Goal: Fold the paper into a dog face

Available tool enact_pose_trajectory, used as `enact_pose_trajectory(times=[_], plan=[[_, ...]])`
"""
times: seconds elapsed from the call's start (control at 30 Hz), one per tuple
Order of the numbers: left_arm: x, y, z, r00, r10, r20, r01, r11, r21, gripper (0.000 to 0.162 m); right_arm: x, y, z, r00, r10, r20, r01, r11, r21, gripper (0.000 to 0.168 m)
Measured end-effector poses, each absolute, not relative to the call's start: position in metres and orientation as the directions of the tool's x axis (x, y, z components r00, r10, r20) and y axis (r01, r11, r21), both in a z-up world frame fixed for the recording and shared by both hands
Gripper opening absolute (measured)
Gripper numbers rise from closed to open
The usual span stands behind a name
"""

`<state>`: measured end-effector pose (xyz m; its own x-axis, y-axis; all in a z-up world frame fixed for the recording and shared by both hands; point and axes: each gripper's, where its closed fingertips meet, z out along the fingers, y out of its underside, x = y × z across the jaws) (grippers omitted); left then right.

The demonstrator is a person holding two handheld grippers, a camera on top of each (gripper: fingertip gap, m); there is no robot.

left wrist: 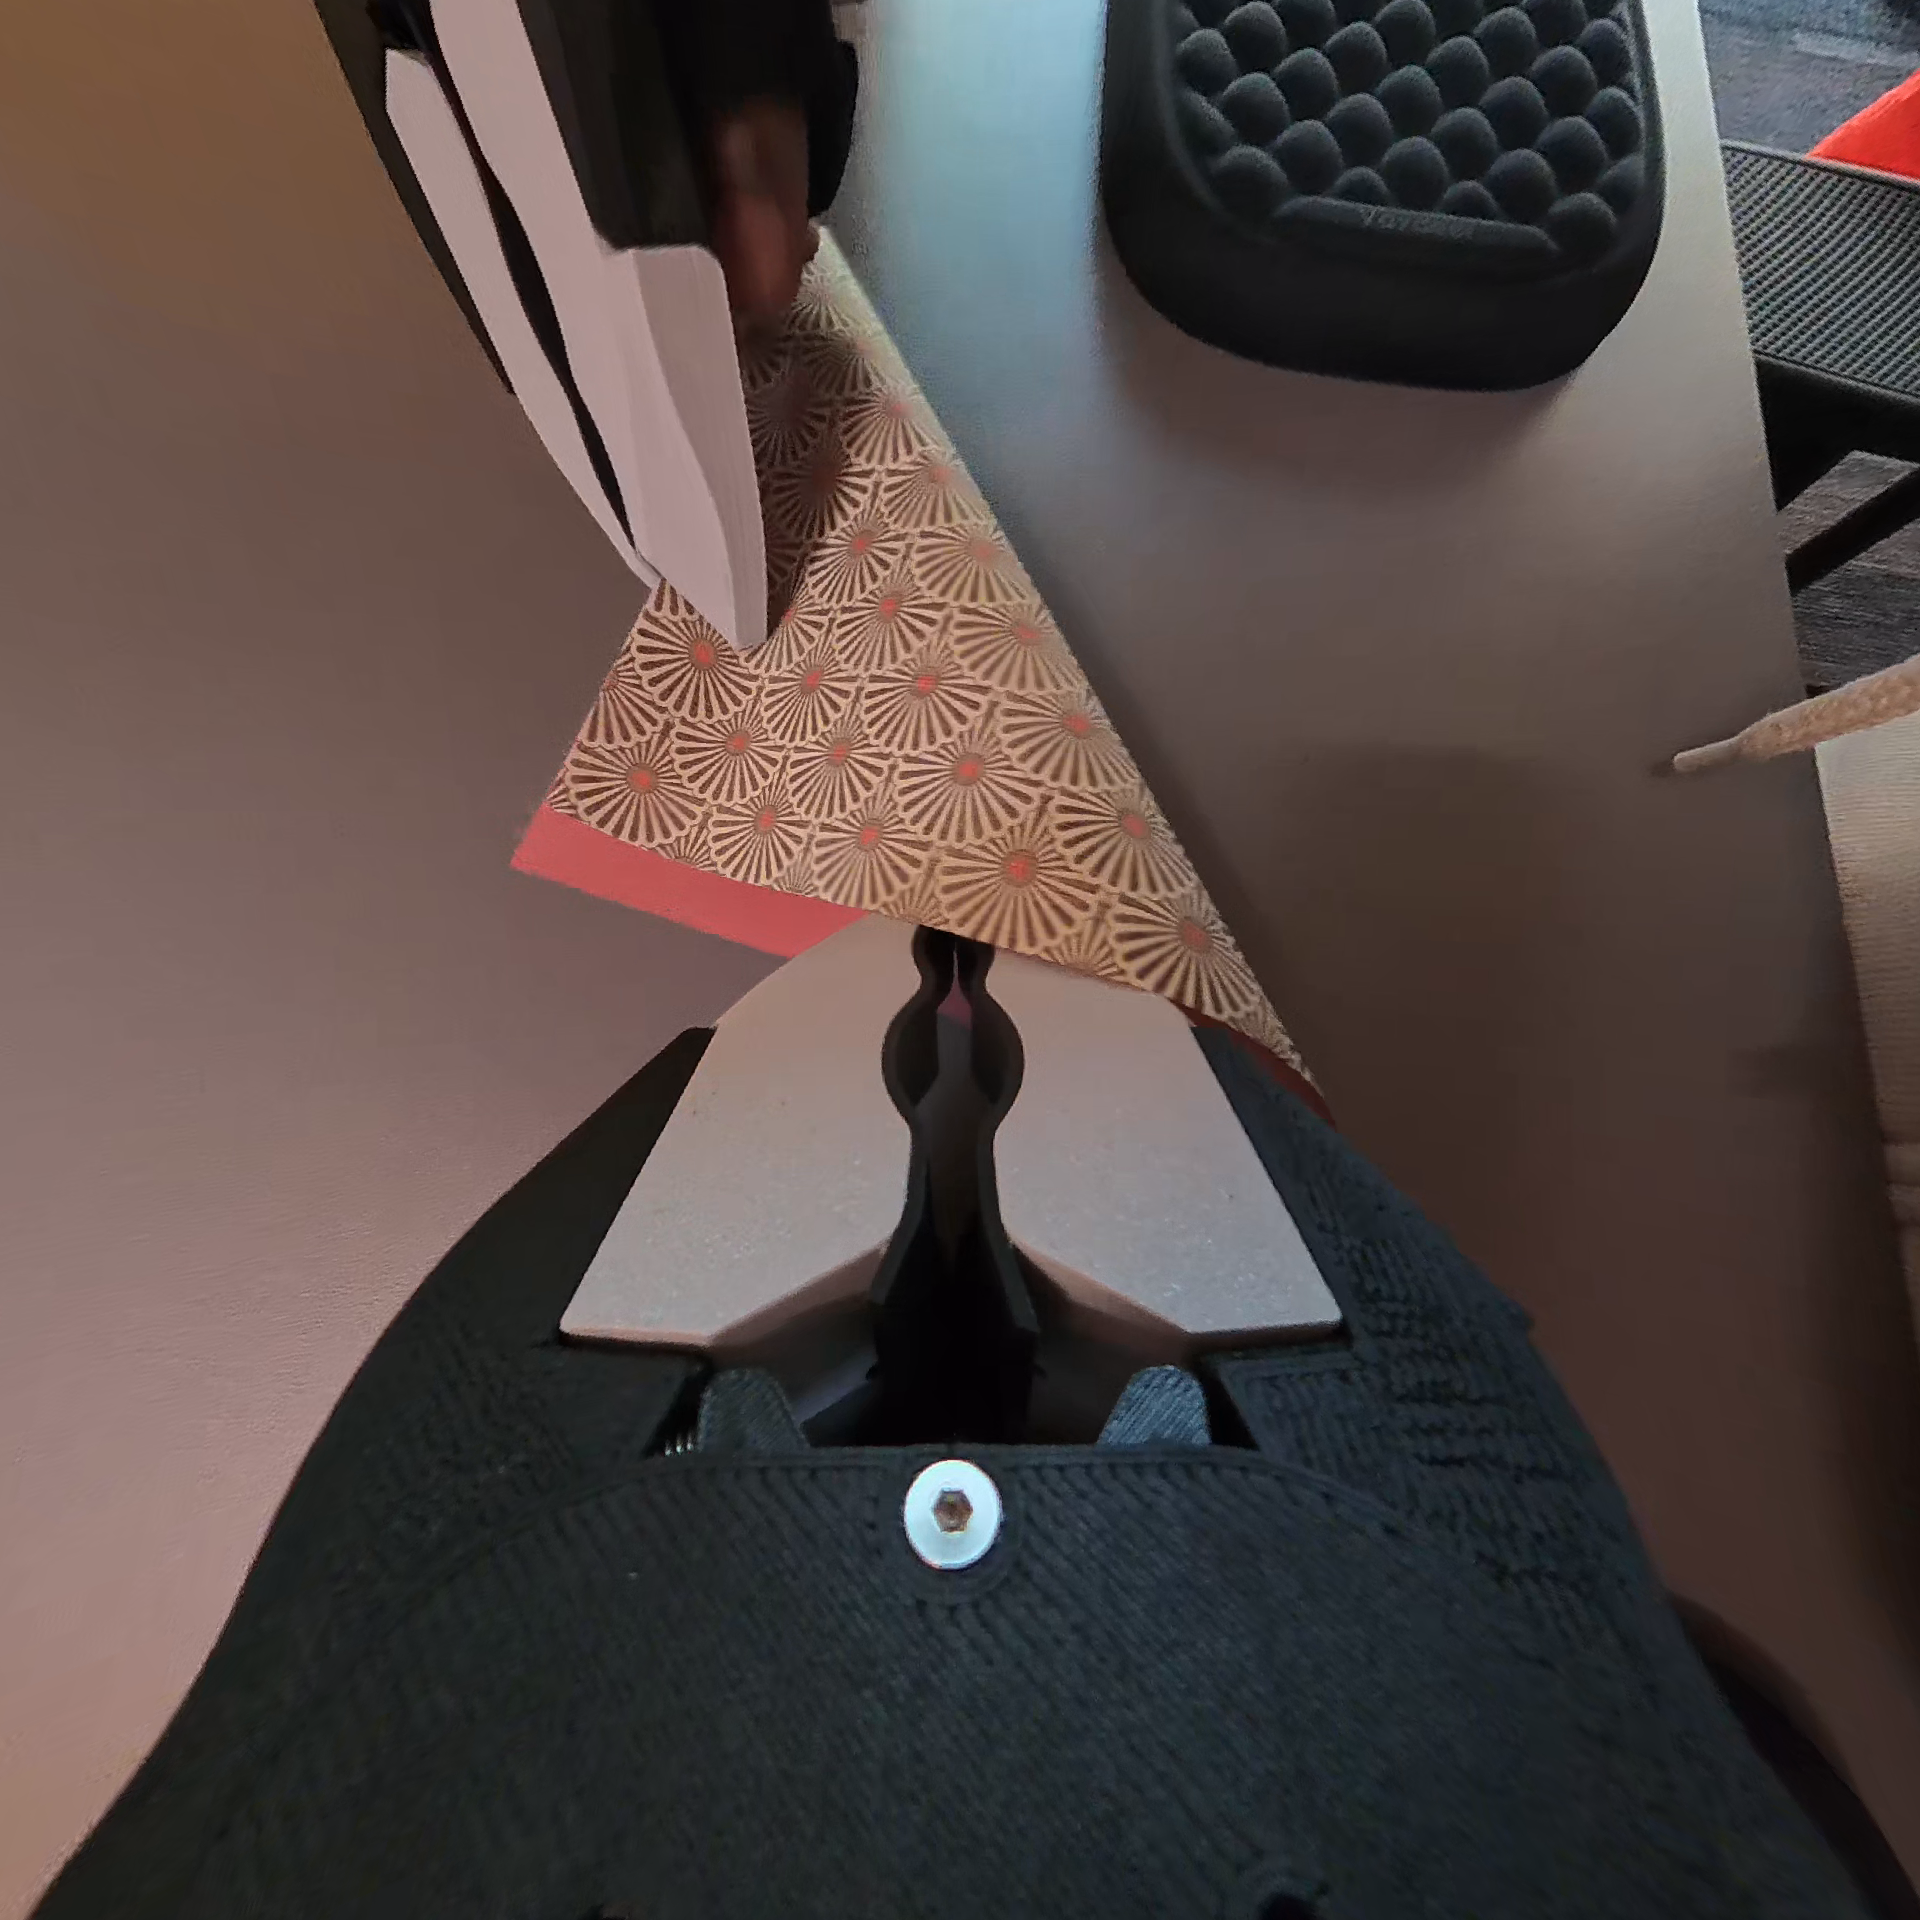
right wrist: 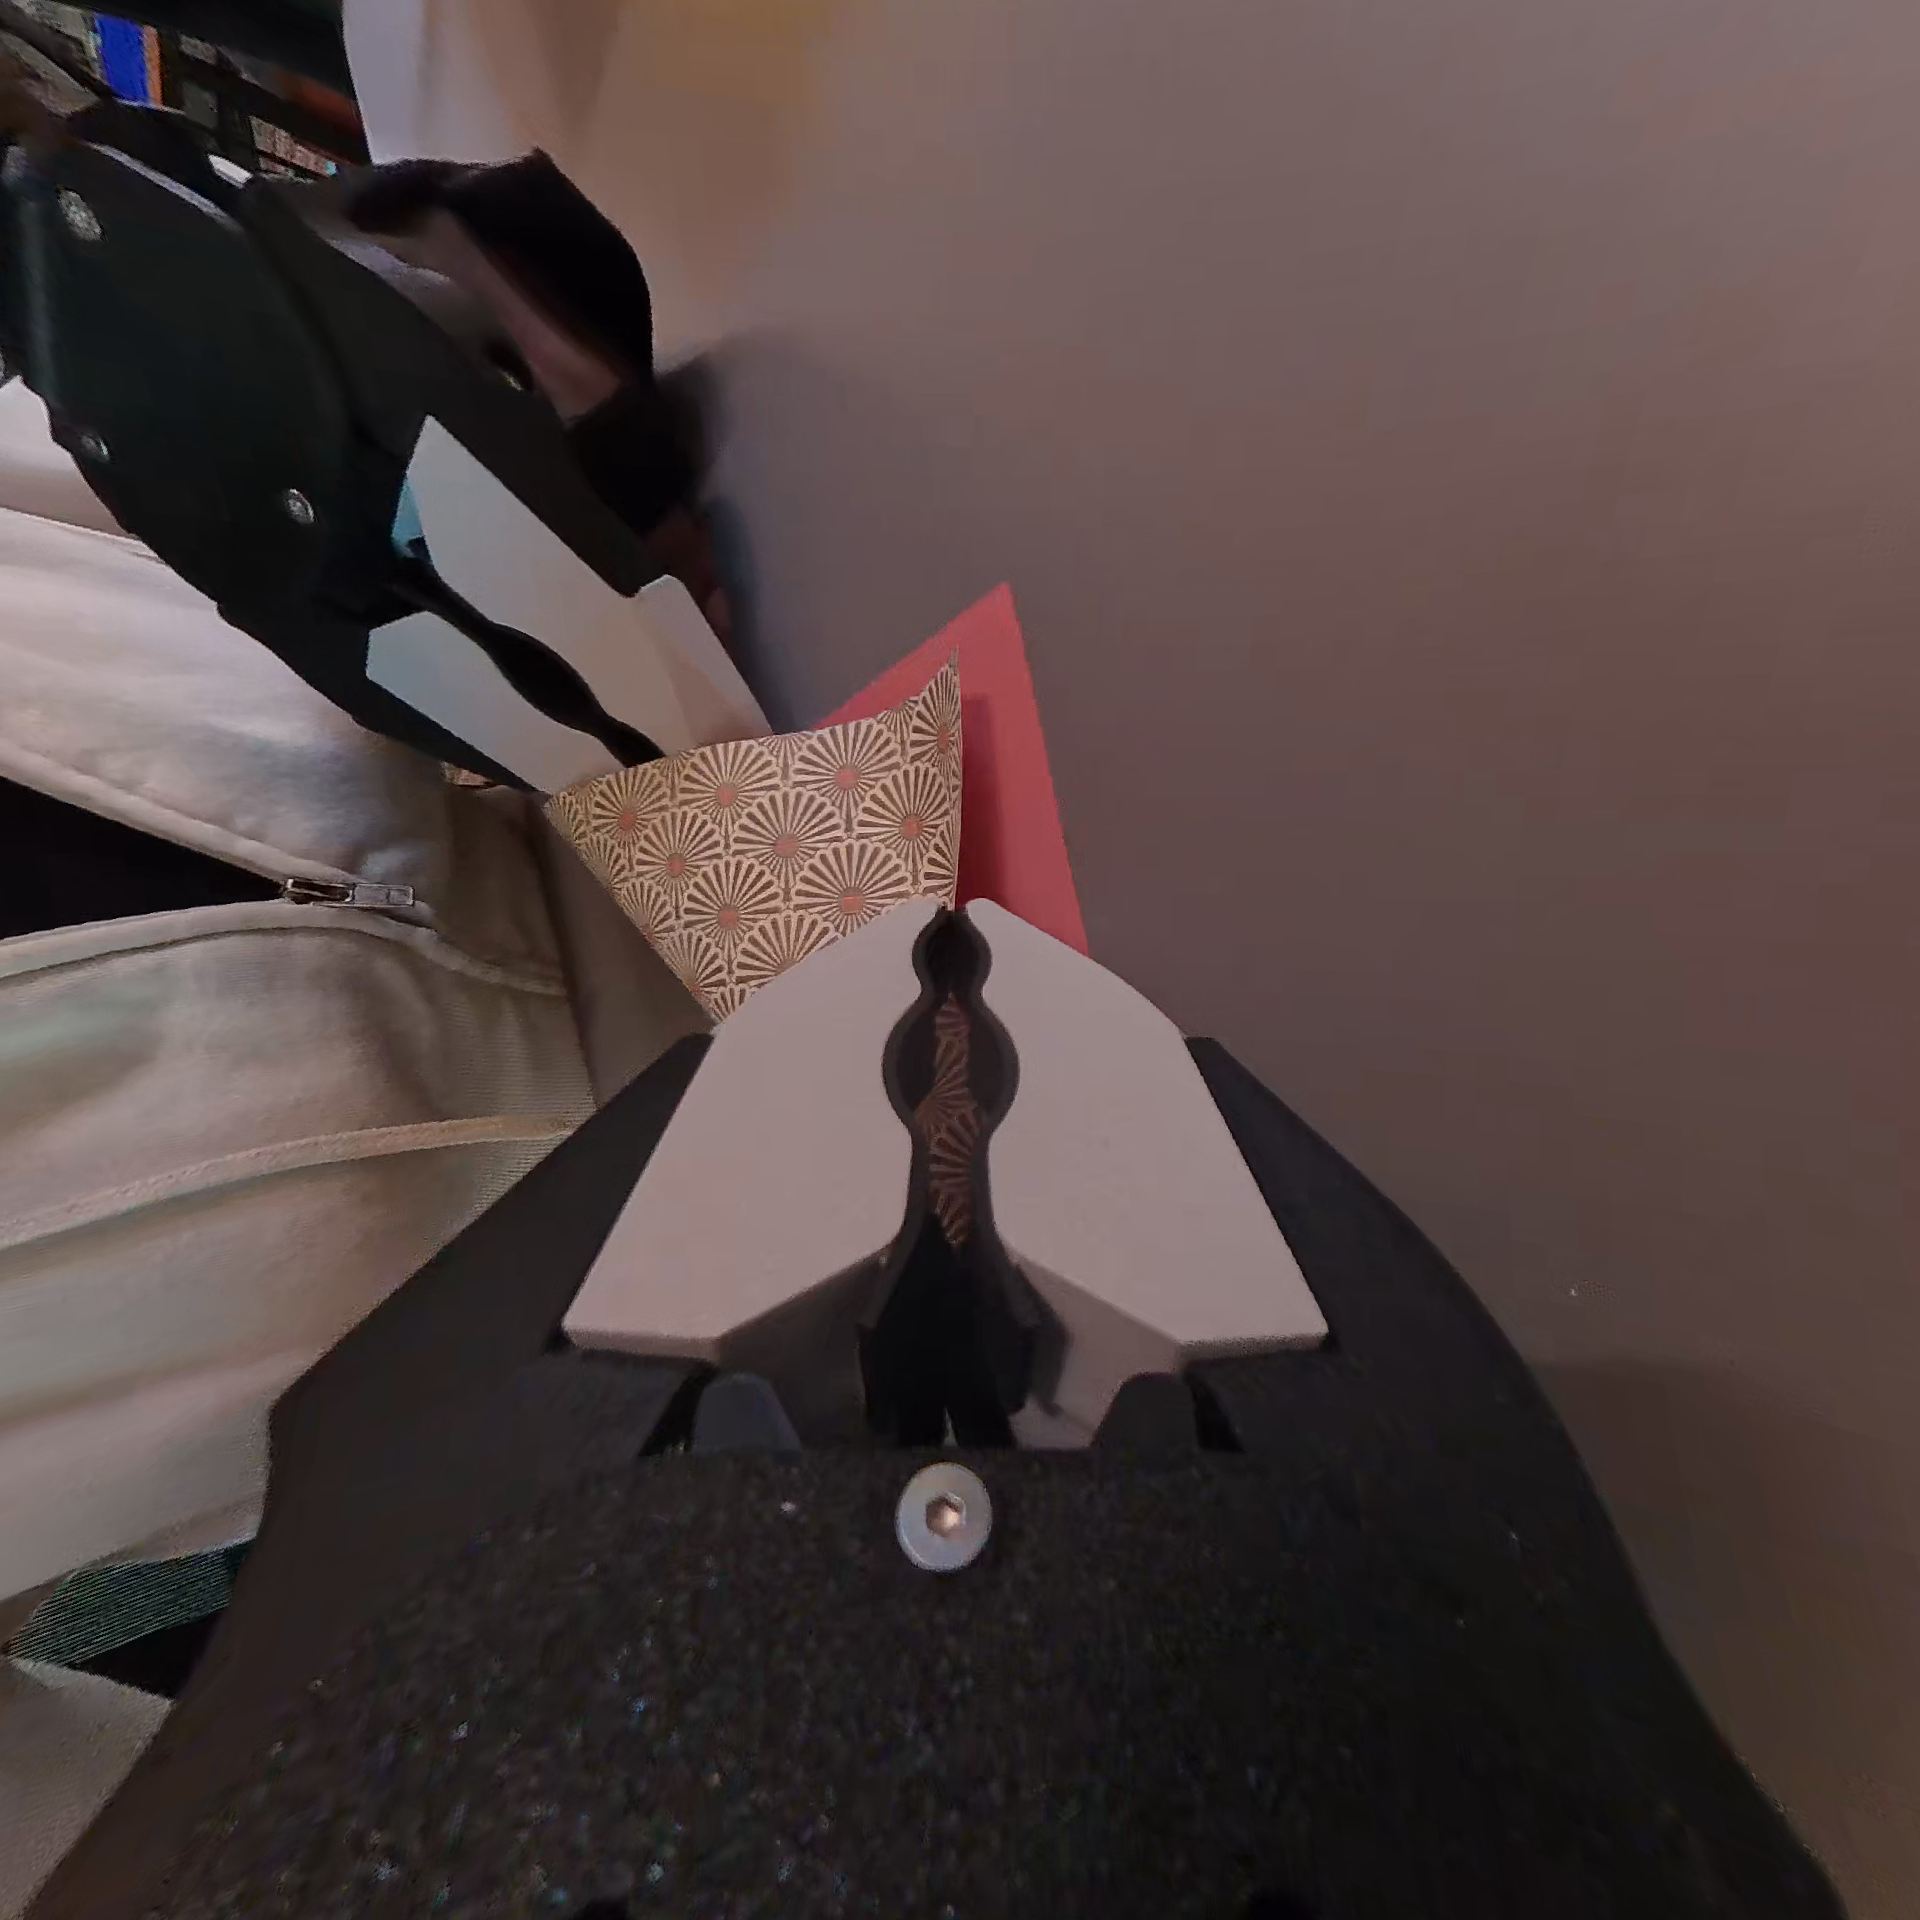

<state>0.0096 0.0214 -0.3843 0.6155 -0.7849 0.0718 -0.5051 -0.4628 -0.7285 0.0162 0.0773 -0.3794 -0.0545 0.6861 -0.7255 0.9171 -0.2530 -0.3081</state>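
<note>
The paper (left wrist: 914,727) is patterned with brown fans on one side and plain red (left wrist: 665,883) on the other, and it is folded over with the red showing along one edge. My left gripper (left wrist: 951,948) is shut on the paper's near edge. My right gripper (right wrist: 951,914) is shut on another part of the paper (right wrist: 769,831), and a patterned strip shows in the slot between its fingers. Each gripper shows in the other's view: the right one (left wrist: 727,613) comes in from the upper left, and so does the left one (right wrist: 634,748). The paper is lifted and curved above the table (left wrist: 208,727).
A black bumpy cushion pad (left wrist: 1382,187) lies on the table at the far right. The table's edge runs down the right, with a dark mesh chair (left wrist: 1829,281) beyond it. A person's beige garment with a zip (right wrist: 343,894) fills the left of the right wrist view. The tips of one gripper are about 6 cm away from the tips of the other.
</note>
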Motion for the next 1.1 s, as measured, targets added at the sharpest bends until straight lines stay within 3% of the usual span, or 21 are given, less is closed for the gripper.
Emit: enact_pose_trajectory(times=[0.23, 0.7, 1.1], plan=[[-0.003, 0.033, -0.371, 0.672, -0.707, 0.222, -0.326, -0.551, -0.768, 0.0, 0.016, 0.076, -0.381, -0.07, 0.693, -0.717, 0.921, -0.23, -0.313, 0.0], [-0.006, 0.036, -0.384, 0.669, -0.743, 0.0, -0.504, -0.454, -0.734, 0.0, 0.023, 0.067, -0.382, -0.18, 0.68, -0.71, 0.937, -0.102, -0.335, 0.0], [-0.006, 0.035, -0.384, 0.678, -0.735, 0.021, -0.488, -0.471, -0.735, 0.001, 0.015, 0.069, -0.382, -0.15, 0.686, -0.712, 0.949, -0.102, -0.298, 0.0]])
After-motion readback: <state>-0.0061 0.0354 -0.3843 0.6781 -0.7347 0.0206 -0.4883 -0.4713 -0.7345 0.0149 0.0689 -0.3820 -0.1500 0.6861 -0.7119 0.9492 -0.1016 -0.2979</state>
